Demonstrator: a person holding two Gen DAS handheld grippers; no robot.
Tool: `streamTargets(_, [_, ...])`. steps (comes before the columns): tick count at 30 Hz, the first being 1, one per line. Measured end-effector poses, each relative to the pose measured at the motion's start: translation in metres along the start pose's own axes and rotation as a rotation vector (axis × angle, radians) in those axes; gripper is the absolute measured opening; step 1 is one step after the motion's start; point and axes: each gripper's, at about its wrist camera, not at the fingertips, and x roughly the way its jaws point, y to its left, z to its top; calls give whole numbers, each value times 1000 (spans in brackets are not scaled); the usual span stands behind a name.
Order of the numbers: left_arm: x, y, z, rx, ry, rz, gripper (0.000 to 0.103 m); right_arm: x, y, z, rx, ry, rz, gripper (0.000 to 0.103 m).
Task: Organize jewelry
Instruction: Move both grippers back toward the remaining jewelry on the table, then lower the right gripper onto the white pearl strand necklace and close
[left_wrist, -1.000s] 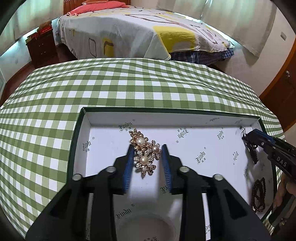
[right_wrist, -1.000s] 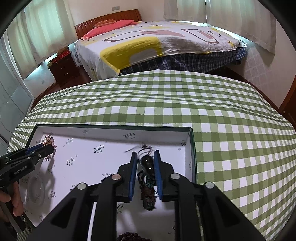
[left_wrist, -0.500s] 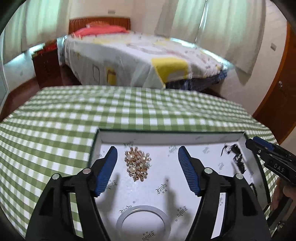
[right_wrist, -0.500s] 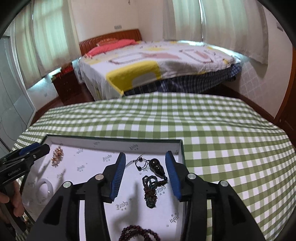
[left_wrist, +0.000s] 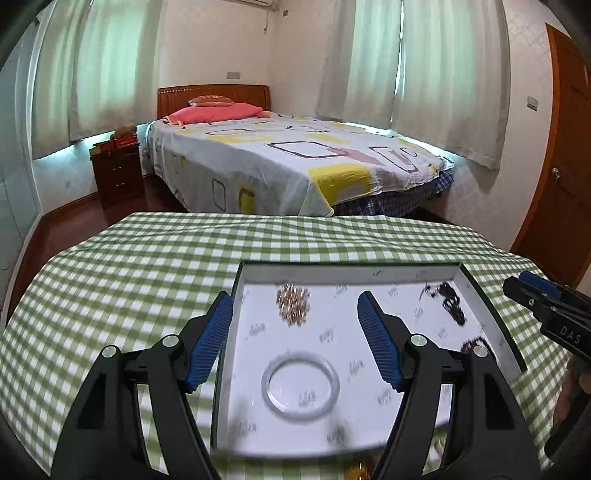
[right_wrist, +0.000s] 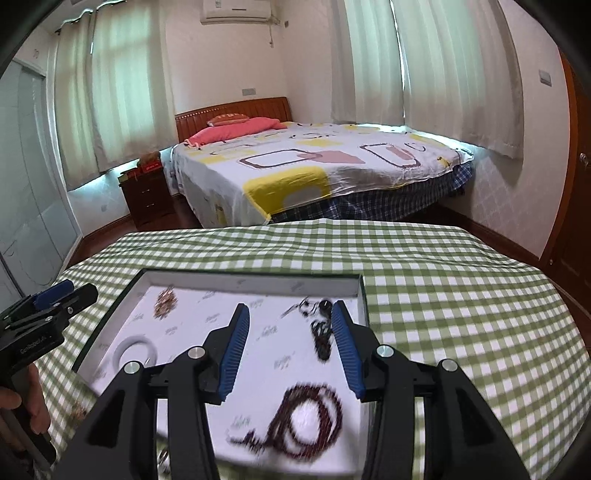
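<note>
Green-and-white checked cloth covers the surface (left_wrist: 122, 280) under my two tools, and a shallow white-lined tray (left_wrist: 347, 272) sits on it near my edge.

Nearest me, my left tool (left_wrist: 295, 332) hangs over the tray with its blue pads spread wide and nothing between them. My right tool (right_wrist: 290, 343) hovers over the tray's right side, pads apart too and not pressing on anything; the dark pendant on its cord (right_wrist: 320, 325) shows in the gap close to the right pad, lying loose on the liner.

What could go wrong from here: both tools float low above small, loose pieces. As I read it, a careless dip or sideways sweep could catch the cord on a pad, drag it out or tangle it into the beads. A knock on the tray wall could slide everything together.

Inside the tray, closest to me on the right lies a coil of dark red beads (right_wrist: 306, 417), blurred. On the left a pale bangle (left_wrist: 300, 386) lies flat. Farther in, the gold brooch (left_wrist: 293, 302) rests near the back wall on the left, and the pendant heap sits in the far right corner. All pieces lie apart from one another.

Beyond the surface stands a bed (left_wrist: 295, 166) with a patterned sheet, then curtained windows.
</note>
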Motion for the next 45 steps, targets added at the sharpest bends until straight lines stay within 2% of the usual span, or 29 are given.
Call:
streamTargets(7, [-36,0,-28,-7,-4,23,69,-29,16,-32,-9,-6,8,46])
streamTargets(12, [-51,-4,-44,9,-2,43,69,-42,22,-54,-11,2,18,46])
streamTargets(22, [-77,11,-84,-39,32,71,69,-65,35,-93,-28,4,31,46])
streamTargets(31, [-88,26,-115,-61,71,106,69,-63,48,-114,-48,42,52,46])
streamTargets(45, [-71,36,-124,-76,133,126,69,-32,56,-120,-56,158,44,46])
